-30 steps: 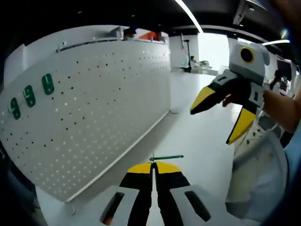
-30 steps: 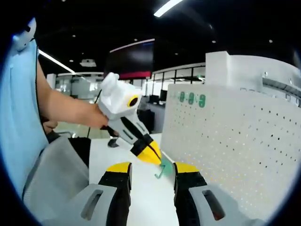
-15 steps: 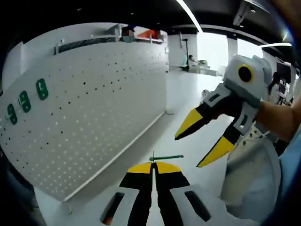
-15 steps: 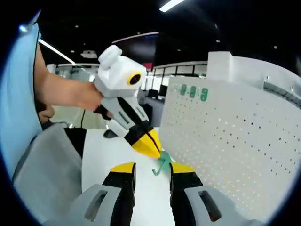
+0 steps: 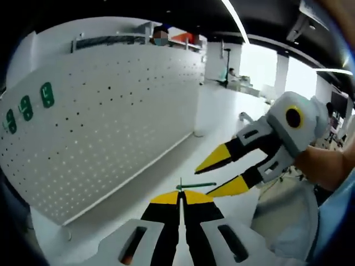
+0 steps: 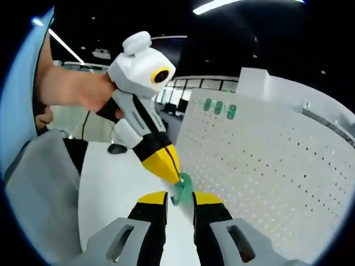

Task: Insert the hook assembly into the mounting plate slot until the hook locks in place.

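Item 1, left gripper (image 5: pixel 180 195): in my left gripper view its yellow-tipped jaws are pressed together on the green hook (image 5: pixel 195 185), whose thin bar sticks out sideways just past the tips. In my right gripper view I see this same gripper (image 6: pixel 176 180) reaching in from the upper left, held by a person's hand (image 6: pixel 95 91), tips down, pinching the hook (image 6: pixel 183 188).

Item 2, right gripper (image 6: pixel 180 195): in its own view the jaws stand a little apart, one on either side of the hook's lower end; I cannot tell whether they touch it. In my left gripper view it (image 5: pixel 212 178) comes in from the right with both jaws spread, tips near the hook bar but apart from it.

Item 3, white pegboard (image 5: pixel 105 122): the mounting plate, standing upright on the white table (image 5: pixel 166 172). The hook is in the air in front of it, not in any hole. In my right gripper view the board (image 6: pixel 277 177) lies right of the hook.

Item 4, three green tags (image 5: pixel 28 105): fixed in a row near the board's upper far corner, also seen in my right gripper view (image 6: pixel 218 106).
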Tool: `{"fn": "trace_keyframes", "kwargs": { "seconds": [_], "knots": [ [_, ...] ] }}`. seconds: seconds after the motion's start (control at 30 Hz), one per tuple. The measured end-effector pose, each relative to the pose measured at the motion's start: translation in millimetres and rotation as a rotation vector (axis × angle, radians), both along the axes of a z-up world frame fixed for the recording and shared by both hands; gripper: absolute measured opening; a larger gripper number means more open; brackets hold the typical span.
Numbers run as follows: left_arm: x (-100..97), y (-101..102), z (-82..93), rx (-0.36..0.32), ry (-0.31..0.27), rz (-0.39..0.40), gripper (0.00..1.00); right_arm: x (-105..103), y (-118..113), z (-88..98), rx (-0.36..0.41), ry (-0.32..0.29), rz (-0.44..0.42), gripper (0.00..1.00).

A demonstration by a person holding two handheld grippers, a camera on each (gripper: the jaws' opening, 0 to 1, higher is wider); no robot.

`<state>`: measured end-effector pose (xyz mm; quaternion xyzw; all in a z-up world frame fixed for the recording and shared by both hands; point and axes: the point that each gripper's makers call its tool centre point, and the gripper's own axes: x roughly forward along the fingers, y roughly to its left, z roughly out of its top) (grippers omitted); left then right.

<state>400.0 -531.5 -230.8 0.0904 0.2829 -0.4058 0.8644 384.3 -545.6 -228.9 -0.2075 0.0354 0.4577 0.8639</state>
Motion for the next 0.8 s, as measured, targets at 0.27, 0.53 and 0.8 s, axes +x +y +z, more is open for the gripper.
{"fn": "trace_keyframes", "kwargs": {
  "seconds": [0.27,0.53,0.8],
  "knots": [
    [-1.5,-4,-0.2,-0.012,0.037,0.013,0.01,2,-1,1.2,-0.027,-0.059,-0.009,0.09],
    [-5.4,-10,1.0,-0.061,0.088,0.018,0.01,4,-1,-1.2,-0.071,-0.102,-0.022,0.06],
    [-7.1,-11,1.5,-0.086,0.117,0.023,0.01,5,-2,-0.5,-0.08,-0.113,-0.019,0.04]
  ]
}}
